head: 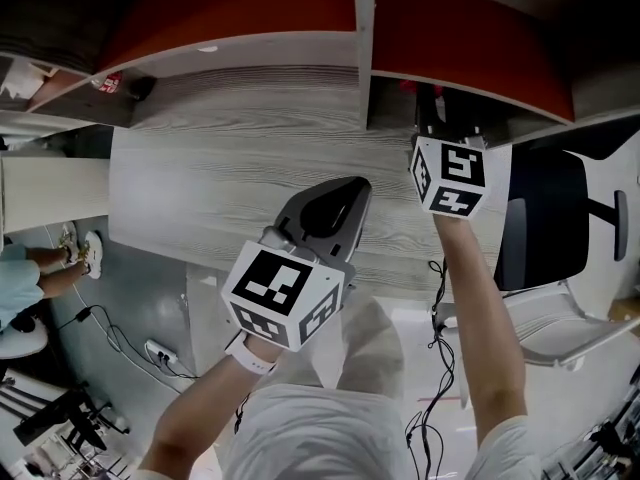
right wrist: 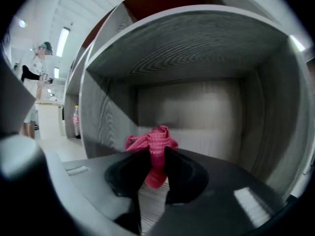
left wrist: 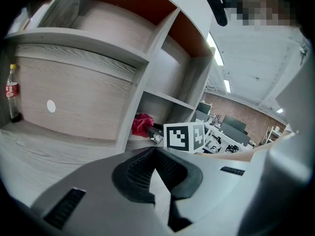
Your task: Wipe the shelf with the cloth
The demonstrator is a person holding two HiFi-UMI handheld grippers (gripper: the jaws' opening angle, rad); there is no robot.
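Cloth is clamped between the jaws of the right gripper in the right gripper view, bunched just above their tips, with a shelf compartment ahead. In the left gripper view, the left gripper jaws are pressed together with nothing between them, and the cloth is seen beyond them. In the head view, the right gripper is pointed into the compartment and the left is held over the worktop.

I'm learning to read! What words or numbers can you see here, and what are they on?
No words or numbers here can be read.
Bottle: it has a red label, but the print is too small and blurred to read.
Left cube and right cube: only black-and-white square patterns, not letters or numbers.
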